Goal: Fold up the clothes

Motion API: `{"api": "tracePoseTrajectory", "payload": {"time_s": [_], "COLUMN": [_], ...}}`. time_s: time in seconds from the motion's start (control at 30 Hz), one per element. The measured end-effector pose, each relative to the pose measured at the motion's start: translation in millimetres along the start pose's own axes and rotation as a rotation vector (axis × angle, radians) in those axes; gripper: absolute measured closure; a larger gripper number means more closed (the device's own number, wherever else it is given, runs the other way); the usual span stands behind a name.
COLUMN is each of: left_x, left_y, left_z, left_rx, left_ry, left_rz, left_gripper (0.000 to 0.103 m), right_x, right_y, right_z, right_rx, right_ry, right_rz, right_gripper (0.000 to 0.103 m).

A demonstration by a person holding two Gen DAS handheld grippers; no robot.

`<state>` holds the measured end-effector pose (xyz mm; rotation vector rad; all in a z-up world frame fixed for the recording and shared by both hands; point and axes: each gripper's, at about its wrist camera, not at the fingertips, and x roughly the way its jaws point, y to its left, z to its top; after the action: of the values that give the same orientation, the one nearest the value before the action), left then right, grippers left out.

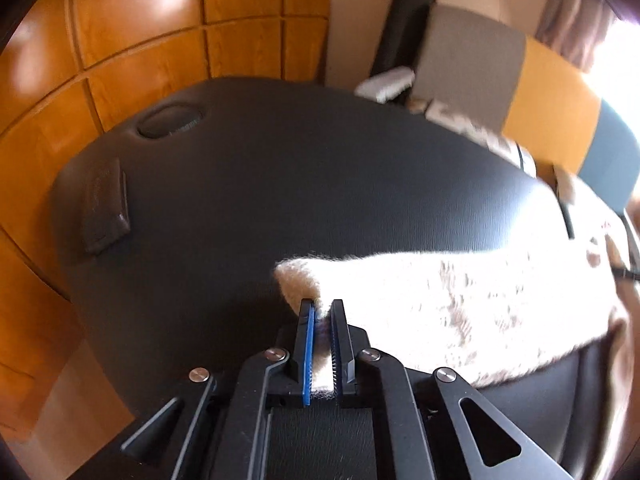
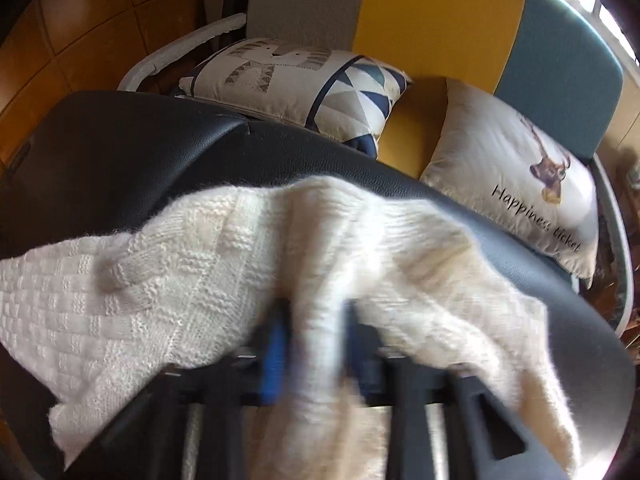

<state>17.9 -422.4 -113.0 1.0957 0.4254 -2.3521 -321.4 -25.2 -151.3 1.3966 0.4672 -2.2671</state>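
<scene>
1. A black padded worktop (image 1: 280, 184) fills both views; it has an oval recess (image 1: 170, 122) near its far end and a dark brown folded piece (image 1: 106, 206) lying close to that recess.
2. Beyond the worktop stand orange-brown wood panels (image 1: 132, 32) and a bench back in grey, yellow and teal (image 2: 436, 20).
3. Two cushions lean just behind the worktop's far edge: a geometric-print cushion (image 2: 304, 80) and a deer-print cushion (image 2: 516, 184).
4. A cream knitted sweater (image 2: 168, 264) lies spread on the near part of the worktop.
5. The left gripper (image 1: 322, 312) points across the worktop toward the recess, its jaws nearly closed, pinching a corner of the sweater between the blue pads.
6. The right gripper (image 2: 314, 320), blurred, points toward the cushions; a fold of the sweater runs between its narrowly parted jaws, clamped there.
</scene>
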Motion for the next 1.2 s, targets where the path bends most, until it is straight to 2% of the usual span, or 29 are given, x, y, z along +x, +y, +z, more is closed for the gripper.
{"api": "tracePoseTrajectory", "payload": {"time_s": [0.17,0.3,0.37,0.47,0.57,0.7,0.77,0.83,0.87,0.93,0.97,1.03,1.13,1.2], "left_x": [-20.7,-18.8,-10.0,16.0,33.9,21.1,8.4,-5.2,-8.4,-9.8,-9.5,1.8,20.2,34.9], "left_y": [6.2,16.9,21.0,25.0,33.6,52.1,53.6,43.1,28.7,-17.0,-40.7,-97.1,-182.0,-226.0], "left_z": [30.2,48.3,48.0,44.8,37.7,43.7,55.9,66.5,72.5,78.4,81.3,80.1,71.4,63.2], "left_rx": [-0.042,-0.103,-0.105,-0.068,-0.060,-0.113,-0.093,-0.038,0.003,0.126,0.187,0.302,0.477,0.599], "left_ry": [-0.127,-0.181,-0.153,-0.067,0.039,0.063,0.007,-0.041,-0.049,-0.057,-0.061,-0.044,0.012,0.046], "left_rz": [0.048,0.125,0.159,0.205,0.219,0.201,0.236,0.138,0.048,-0.083,-0.148,-0.269,-0.448,-0.517], "left_gripper": [0.096,0.096,0.096,0.096,0.095,0.090,0.085,0.079,0.076,0.065,0.061,0.049,0.047,0.047], "right_x": [-10.5,-3.2,1.5,11.6,2.8,-12.1,-19.6,-30.3,-34.4,-34.7,-32.0,-25.5,-13.3,-5.9], "right_y": [9.5,17.4,21.4,25.5,20.5,14.0,10.8,17.2,23.4,38.3,45.3,57.0,65.1,66.7], "right_z": [7.7,13.2,15.1,15.2,18.3,22.2,24.2,28.2,30.0,32.7,33.9,34.3,30.2,26.4], "right_rx": [-0.011,-0.012,-0.015,-0.020,0.003,0.029,0.043,0.022,0.000,-0.052,-0.072,-0.111,-0.139,-0.153], "right_ry": [-0.053,-0.067,-0.073,-0.076,-0.088,-0.111,-0.122,-0.142,-0.149,-0.140,-0.130,-0.105,-0.064,-0.045], "right_rz": [0.004,-0.008,-0.017,-0.037,0.006,0.073,0.106,0.178,0.212,0.259,0.271,0.274,0.278,0.278], "right_gripper": [0.093,0.093,0.093,0.093,0.092,0.087,0.081,0.078,0.078,0.078,0.078,0.078,0.078,0.078]}}
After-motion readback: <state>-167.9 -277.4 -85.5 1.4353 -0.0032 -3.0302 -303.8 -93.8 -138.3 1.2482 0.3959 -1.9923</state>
